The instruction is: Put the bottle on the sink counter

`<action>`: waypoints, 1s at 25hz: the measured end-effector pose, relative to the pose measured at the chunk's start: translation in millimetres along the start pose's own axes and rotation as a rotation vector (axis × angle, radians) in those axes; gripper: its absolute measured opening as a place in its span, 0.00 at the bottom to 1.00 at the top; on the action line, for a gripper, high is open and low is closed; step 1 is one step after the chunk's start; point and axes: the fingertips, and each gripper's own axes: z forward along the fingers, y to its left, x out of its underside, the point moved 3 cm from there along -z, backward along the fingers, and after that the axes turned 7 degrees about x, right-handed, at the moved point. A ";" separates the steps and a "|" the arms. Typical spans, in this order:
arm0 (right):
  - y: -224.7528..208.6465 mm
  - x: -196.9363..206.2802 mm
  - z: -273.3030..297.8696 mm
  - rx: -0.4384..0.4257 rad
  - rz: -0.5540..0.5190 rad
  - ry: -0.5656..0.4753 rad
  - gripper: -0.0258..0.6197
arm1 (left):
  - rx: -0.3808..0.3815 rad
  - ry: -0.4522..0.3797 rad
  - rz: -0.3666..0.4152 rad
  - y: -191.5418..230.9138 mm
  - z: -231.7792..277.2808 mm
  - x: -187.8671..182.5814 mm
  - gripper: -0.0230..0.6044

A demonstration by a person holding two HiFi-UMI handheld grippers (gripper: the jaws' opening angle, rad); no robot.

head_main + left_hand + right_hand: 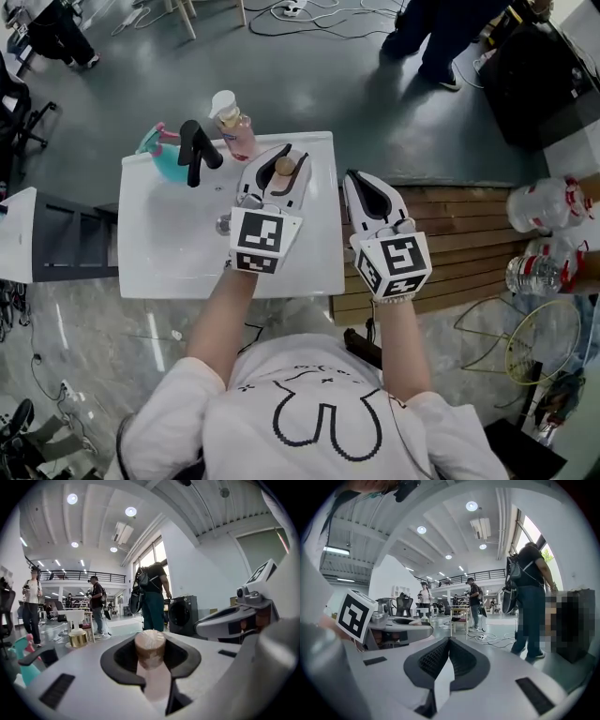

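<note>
My left gripper (292, 153) is shut on a small bottle with a round brown cap (284, 167). It holds the bottle upright over the back right part of the white sink counter (319, 262). In the left gripper view the bottle (150, 649) stands between the two dark pads, cap upward. My right gripper (367, 190) hovers just past the counter's right edge. Its jaws are shut with nothing between them, the tips meeting in the right gripper view (449, 641).
A black faucet (197, 150), a teal object (161, 159) and a pink pump bottle (234, 127) stand along the counter's back edge. A wooden pallet (469, 234) with large water bottles (548, 206) lies to the right. A person (441, 37) stands beyond.
</note>
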 end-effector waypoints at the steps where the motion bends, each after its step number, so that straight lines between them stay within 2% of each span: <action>1: -4.1 3.3 5.2 -0.001 0.006 0.008 0.08 | 0.001 0.007 -0.005 2.6 8.8 4.6 0.22; 13: -53.9 33.6 39.3 0.019 0.048 0.081 0.08 | 0.033 0.110 -0.074 16.4 88.9 54.3 0.22; 25: -64.9 57.6 50.2 0.014 0.077 0.127 0.08 | 0.067 0.206 -0.074 19.7 130.4 87.6 0.22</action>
